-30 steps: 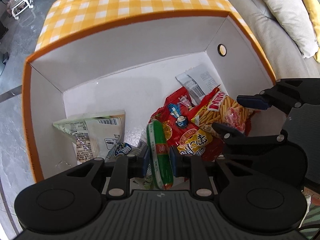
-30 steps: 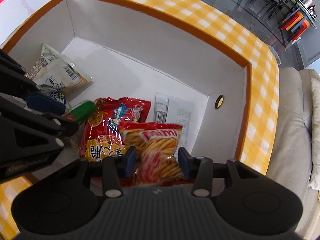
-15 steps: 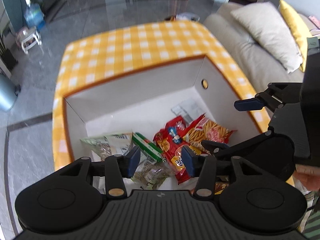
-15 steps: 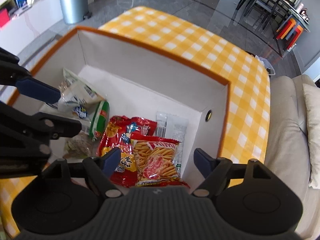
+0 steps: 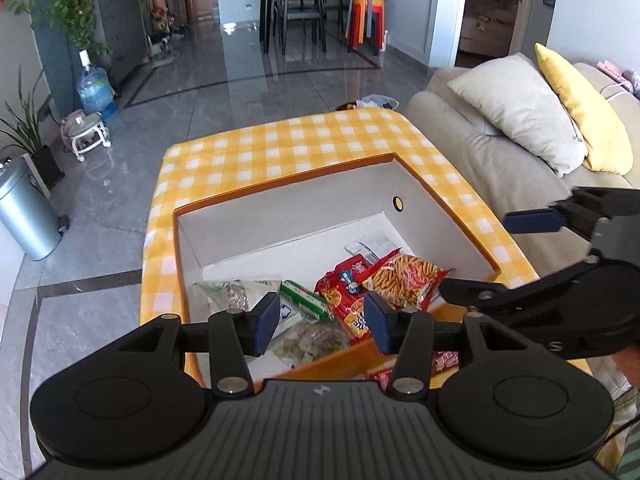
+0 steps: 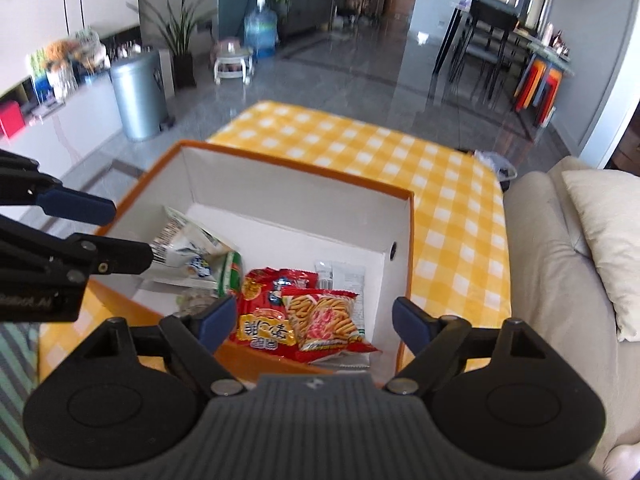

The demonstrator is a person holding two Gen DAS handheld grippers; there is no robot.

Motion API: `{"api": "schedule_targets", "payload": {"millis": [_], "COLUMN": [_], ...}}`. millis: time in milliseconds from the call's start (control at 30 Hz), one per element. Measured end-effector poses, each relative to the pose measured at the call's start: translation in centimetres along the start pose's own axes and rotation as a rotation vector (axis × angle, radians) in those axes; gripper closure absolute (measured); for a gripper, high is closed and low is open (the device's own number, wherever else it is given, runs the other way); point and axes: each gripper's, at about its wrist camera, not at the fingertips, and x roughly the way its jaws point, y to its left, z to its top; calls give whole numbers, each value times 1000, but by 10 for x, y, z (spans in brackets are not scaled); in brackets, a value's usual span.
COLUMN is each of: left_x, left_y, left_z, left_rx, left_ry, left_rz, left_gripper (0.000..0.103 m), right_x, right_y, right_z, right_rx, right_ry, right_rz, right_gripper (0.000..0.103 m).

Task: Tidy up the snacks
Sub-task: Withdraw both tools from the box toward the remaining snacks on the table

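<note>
Snacks lie flat inside the orange-rimmed white box [image 5: 440, 208] — a fries packet [image 6: 324, 320] over a red packet [image 6: 264, 304] at right, green stick [image 5: 306, 300] and pale bags [image 5: 228, 292] left.

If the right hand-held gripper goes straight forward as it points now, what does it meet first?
Probably the fries snack bag lying in the box; it sits between the opening, empty jaws of the right hand-held gripper, though depth is unclear.

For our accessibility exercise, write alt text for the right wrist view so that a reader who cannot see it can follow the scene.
The right gripper, its jaws opening and empty, hangs over a white-lined orange box on a yellow checked tablecloth. Inside lie snack packets, among them a red bag of potato sticks and a green-wrapped sausage. The left gripper shows at the left edge, a sofa at the right.
</note>
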Motion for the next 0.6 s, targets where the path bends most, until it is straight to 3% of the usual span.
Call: {"api": "schedule_targets", "payload": {"millis": [200,467,600], "left_x": [-16,-22,-18], "left_y": [-8,-23,-28], "left_z": [-28,-66,-83], "left_rx": [13,-28,-76], "left_ry": [-6,31,94], "left_rz": [-21,-77,-110], "left_gripper": [46,46,46], "right_x": [-34,-50,-49], "right_y": [11,18,15], "right_z": [-40,-99,-122], "right_rx": [24,117,161], "right_ry": [-46,5,45], "right_rz": [-3,-36,-45], "right_gripper": [21,21,22]}}
